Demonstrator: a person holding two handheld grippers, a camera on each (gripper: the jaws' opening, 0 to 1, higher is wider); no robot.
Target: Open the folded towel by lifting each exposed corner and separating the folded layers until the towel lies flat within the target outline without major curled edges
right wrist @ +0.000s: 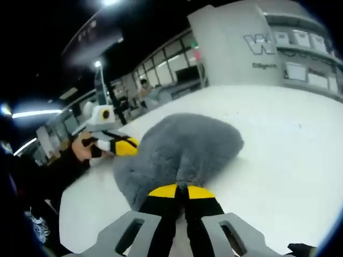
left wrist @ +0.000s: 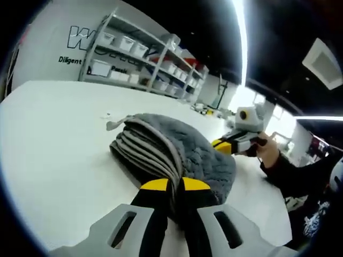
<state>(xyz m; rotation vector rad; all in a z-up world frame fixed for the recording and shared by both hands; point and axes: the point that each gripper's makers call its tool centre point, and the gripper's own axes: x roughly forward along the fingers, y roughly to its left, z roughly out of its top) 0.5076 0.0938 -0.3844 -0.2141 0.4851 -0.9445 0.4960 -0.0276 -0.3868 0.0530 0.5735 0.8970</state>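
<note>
Left gripper view, both grippers clamp grey towel (left wrist: 182, 150), white table (left wrist: 53, 150), shelves (left wrist: 144, 59) behind.

1. The left gripper (left wrist: 175, 184), with yellow-tipped black jaws on a pale grey body, has its jaws drawn nearly together, pinching the edge of the grey folded towel (left wrist: 182, 147).
2. The right gripper (right wrist: 180, 191), of the same build, is likewise clamped on the towel's edge.
3. A hand (left wrist: 266, 150) in a dark sleeve (left wrist: 292, 174) holds the right gripper's handle.

Left gripper view low over table (left wrist: 53, 150), close on towel (left wrist: 182, 150), right gripper view opposite, facing back, both sharing towel
</note>
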